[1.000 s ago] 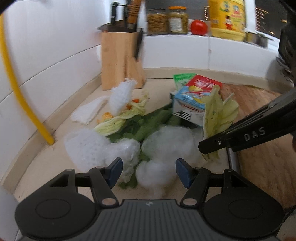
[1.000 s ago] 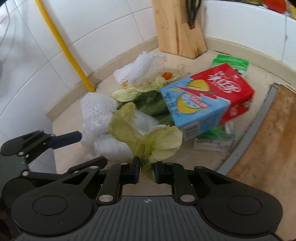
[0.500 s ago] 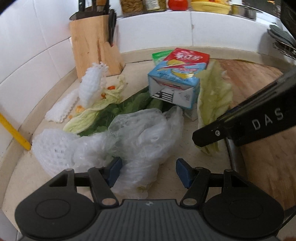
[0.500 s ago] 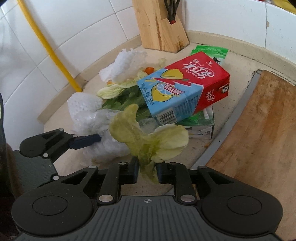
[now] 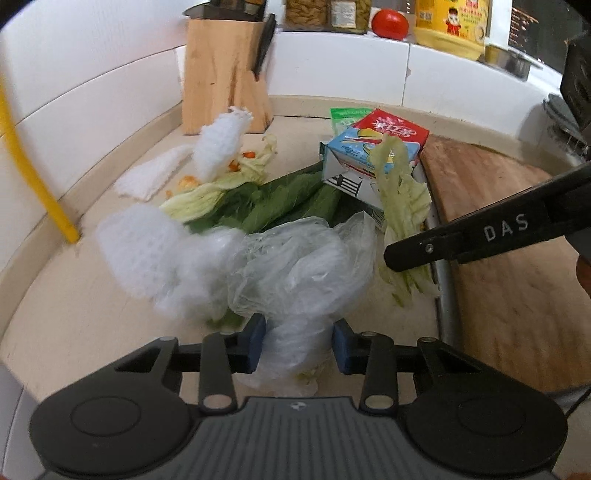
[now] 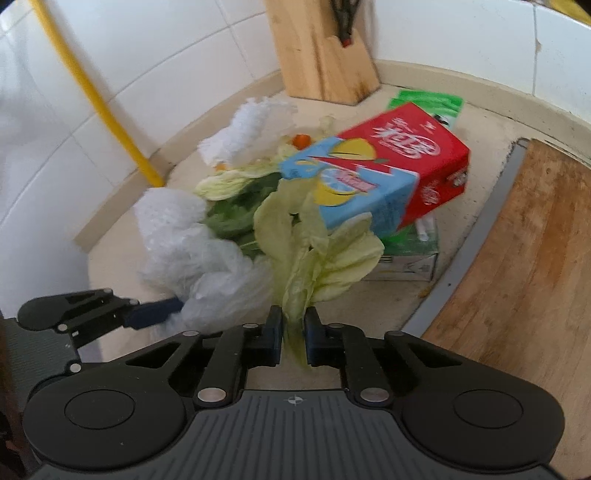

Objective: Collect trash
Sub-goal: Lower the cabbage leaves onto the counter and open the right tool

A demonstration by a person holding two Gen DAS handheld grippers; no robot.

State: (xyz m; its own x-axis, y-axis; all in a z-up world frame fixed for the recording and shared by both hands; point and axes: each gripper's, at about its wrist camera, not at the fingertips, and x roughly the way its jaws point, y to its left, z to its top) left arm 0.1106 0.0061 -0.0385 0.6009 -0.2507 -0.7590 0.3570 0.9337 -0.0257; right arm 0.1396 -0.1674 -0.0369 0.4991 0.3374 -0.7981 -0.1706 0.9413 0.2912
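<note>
Left fingers (image 5: 297, 345) just closing on plastic bag (image 5: 295, 258); right fingers (image 6: 293, 334) pinch cabbage leaf (image 6: 314, 251) (stem end).

Counts: 2 drink cartons – 1 red/blue (image 6: 373, 173), 1 green (image 6: 410, 254) under it. 3 white foam nets (image 5: 221, 146), from 10 to 8 o'clock of the pile. 1 clear plastic bag (image 5: 295, 266). 1 knife block (image 5: 225, 74). 1 tomato (image 5: 389, 24). 2 jars (image 5: 306, 13). 1 cutting board (image 6: 524, 266). 2 tools (image 6: 293, 334).
</note>
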